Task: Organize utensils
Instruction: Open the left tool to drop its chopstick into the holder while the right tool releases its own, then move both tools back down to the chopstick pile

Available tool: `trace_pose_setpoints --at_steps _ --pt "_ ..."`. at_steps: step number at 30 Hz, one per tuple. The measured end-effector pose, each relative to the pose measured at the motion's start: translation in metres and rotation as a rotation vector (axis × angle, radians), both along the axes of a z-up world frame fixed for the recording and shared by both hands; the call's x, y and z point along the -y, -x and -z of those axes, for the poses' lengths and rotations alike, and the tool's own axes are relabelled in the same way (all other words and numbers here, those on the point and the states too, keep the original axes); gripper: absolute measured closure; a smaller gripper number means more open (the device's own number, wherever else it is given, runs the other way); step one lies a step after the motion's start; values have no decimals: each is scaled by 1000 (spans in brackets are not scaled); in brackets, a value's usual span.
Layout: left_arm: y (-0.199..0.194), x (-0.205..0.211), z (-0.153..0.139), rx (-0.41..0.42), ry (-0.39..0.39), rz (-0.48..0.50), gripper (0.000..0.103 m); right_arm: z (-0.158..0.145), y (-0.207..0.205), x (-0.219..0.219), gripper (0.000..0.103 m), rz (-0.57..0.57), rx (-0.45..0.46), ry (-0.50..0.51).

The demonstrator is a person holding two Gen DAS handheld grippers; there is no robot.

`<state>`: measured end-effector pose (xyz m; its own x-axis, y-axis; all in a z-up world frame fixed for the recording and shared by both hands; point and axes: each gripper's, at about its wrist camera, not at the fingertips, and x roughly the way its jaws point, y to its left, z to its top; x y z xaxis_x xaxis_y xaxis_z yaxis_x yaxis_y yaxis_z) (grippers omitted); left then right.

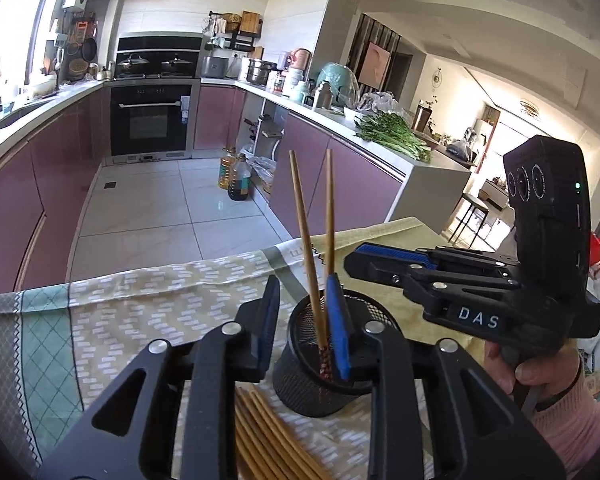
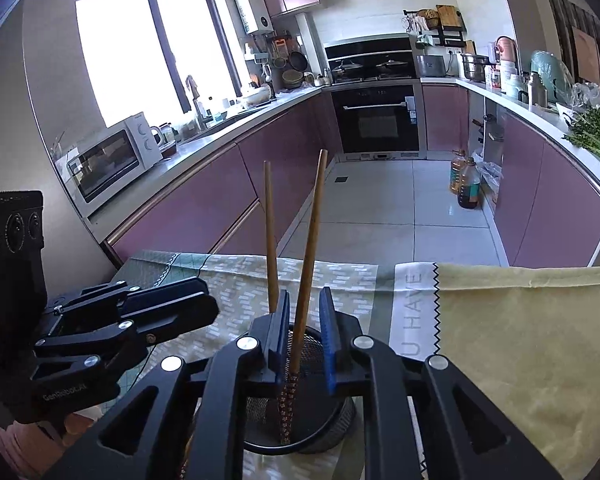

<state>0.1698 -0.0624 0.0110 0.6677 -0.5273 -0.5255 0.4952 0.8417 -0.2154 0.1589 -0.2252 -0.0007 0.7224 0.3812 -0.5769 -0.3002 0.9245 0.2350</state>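
A black mesh cup (image 1: 320, 376) stands on the cloth-covered table and holds two wooden chopsticks (image 1: 306, 240) standing upright with patterned ends down. My left gripper (image 1: 306, 320) is open, its right finger beside the cup's rim, touching nothing I can see. Several loose chopsticks (image 1: 268, 436) lie on the cloth below it. My right gripper (image 2: 305, 320) is open directly over the cup (image 2: 300, 432), its fingers on either side of one chopstick (image 2: 306, 260) without pressing it. The right gripper also shows in the left wrist view (image 1: 354, 258), with its fingers close together there.
A patterned green and yellow cloth (image 2: 520, 340) covers the table. Beyond its far edge lies a tiled kitchen floor (image 1: 160, 200) with purple cabinets, an oven (image 1: 150, 118) and oil bottles (image 1: 236, 178). Greens (image 1: 392, 132) lie on the right counter.
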Motion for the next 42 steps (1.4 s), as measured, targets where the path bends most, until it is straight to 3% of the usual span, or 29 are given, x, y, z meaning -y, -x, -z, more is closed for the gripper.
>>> trace_pose_setpoints --at_steps 6,9,12,19,24,42 --pt "30 -25 -6 53 -20 -43 57 -9 39 5 71 -39 81 -1" --pt "49 -38 3 56 -58 -42 54 -11 64 -2 59 -109 102 -7" --pt "63 -45 20 31 -107 -46 54 -1 85 -13 57 -179 88 5" --pt "71 -57 79 -122 -184 -56 56 59 90 -38 57 -208 -87 30" --pt "67 -61 102 -196 -199 -75 59 84 87 -47 59 -186 -147 54" --pt "52 -45 115 -231 -246 -64 68 105 81 -59 70 -147 -199 102"
